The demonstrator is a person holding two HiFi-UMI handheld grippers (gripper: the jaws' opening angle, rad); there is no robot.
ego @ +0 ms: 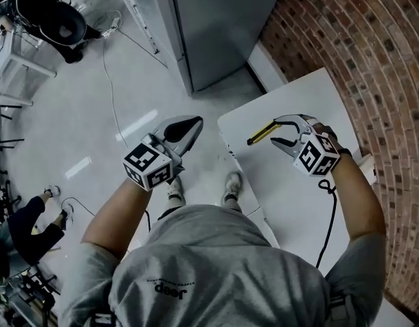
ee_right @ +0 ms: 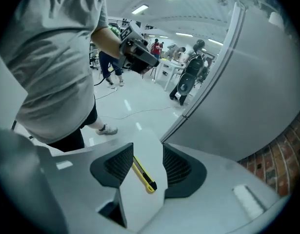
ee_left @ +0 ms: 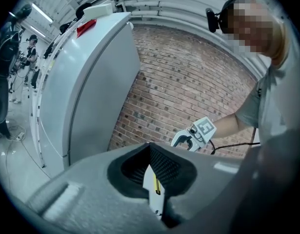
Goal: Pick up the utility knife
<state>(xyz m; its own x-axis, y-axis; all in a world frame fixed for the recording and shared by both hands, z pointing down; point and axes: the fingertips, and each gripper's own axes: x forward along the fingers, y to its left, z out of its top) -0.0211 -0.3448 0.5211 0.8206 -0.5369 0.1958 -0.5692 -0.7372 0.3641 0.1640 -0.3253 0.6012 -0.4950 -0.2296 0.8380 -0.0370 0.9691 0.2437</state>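
Note:
The utility knife [ego: 262, 133], yellow with a dark tip, lies on the white table [ego: 291, 203] near its far left corner. My right gripper [ego: 276, 132] hangs over it, open, and angled down. In the right gripper view the knife [ee_right: 142, 174] shows between the spread pads of that gripper [ee_right: 147, 152], with no pad touching it. My left gripper [ego: 195, 122] is off the table's left side, over the floor, with its fingertips together and nothing in them. Through the slit behind its tips [ee_left: 150, 147] I see the knife [ee_left: 156, 184], and beyond it the right gripper [ee_left: 191, 139].
A tall grey cabinet [ego: 216, 19] stands just beyond the table's far corner. A brick wall [ego: 373, 60] runs along the table's right side. A black cable [ego: 328, 216] trails over the table from my right hand. Cables and equipment [ego: 45, 12] sit on the floor at far left.

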